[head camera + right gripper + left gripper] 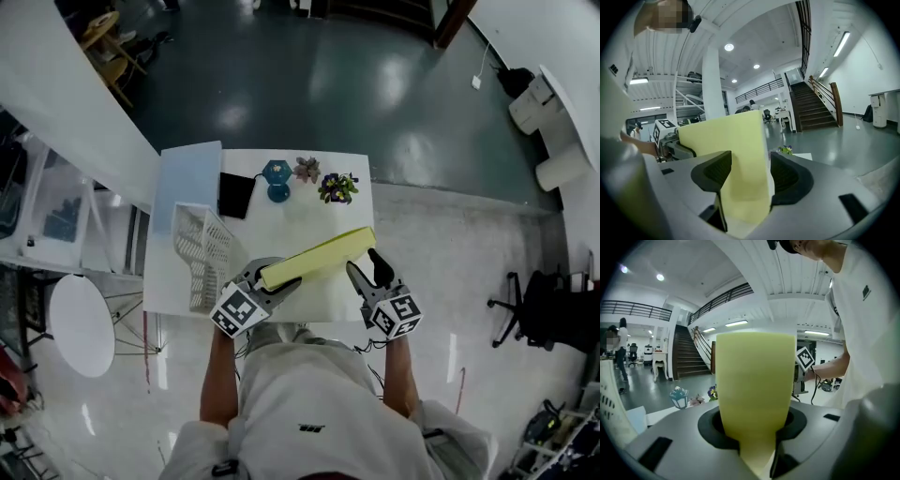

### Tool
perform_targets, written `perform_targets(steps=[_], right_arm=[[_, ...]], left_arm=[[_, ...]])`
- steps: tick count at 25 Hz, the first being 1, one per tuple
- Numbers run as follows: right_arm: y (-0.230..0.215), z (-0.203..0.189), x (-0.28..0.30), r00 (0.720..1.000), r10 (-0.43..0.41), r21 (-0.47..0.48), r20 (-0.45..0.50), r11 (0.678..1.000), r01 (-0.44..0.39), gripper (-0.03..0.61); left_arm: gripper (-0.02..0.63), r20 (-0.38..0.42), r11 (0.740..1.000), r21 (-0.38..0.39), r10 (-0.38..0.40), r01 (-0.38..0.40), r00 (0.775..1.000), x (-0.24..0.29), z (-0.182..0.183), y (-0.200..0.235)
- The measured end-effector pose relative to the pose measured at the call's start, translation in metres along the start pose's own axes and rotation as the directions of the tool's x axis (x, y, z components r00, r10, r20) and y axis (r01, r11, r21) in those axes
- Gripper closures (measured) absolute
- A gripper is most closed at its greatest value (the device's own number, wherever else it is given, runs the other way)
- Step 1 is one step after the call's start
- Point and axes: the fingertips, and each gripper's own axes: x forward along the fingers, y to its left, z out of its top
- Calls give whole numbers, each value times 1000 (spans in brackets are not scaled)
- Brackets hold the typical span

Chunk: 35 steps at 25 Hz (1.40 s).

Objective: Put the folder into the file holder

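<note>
A yellow-green folder (319,256) hangs slanted above the front of the white table (309,217). My left gripper (272,283) is shut on its lower left end; in the left gripper view the folder (754,385) is pinched narrow between the jaws (758,460). My right gripper (368,270) is at the folder's right end. In the right gripper view the folder (736,154) stands between the jaws (749,176), which are apart on either side of it. The white mesh file holder (200,251) stands on the table's left side, just left of my left gripper.
A pale blue board (187,183) and a black pad (235,195) lie at the back left. A teal lantern (277,179), a small succulent (307,169) and a purple flower pot (337,187) line the far edge. A round white table (80,323) stands left.
</note>
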Motion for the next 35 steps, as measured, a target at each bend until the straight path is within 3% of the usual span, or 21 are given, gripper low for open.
perform_targets(steps=[4, 7, 17, 24, 30, 35], right_arm=[[10, 6, -2, 997, 82, -37, 2, 996, -82, 316], [28, 13, 0, 984, 177, -82, -4, 981, -176, 316], [131, 27, -4, 900, 435, -174, -28, 885, -433, 331], [210, 22, -7, 836, 544, -232, -69, 807, -544, 341], [273, 11, -13, 817, 571, -257, -85, 779, -572, 344], [311, 1, -23, 827, 555, -247, -91, 792, -558, 350]], left_arm=[[433, 23, 990, -39, 137, -136, 990, -16, 4, -14], [431, 38, 963, -71, 262, -259, 964, -33, 9, -22], [431, 31, 811, -144, 576, -567, 817, -114, 19, -54], [433, 38, 716, -208, 687, -666, 726, -190, 19, -84], [433, 44, 661, -237, 739, -712, 672, -259, 13, -110], [433, 88, 614, -268, 783, -742, 616, -310, 15, -124]])
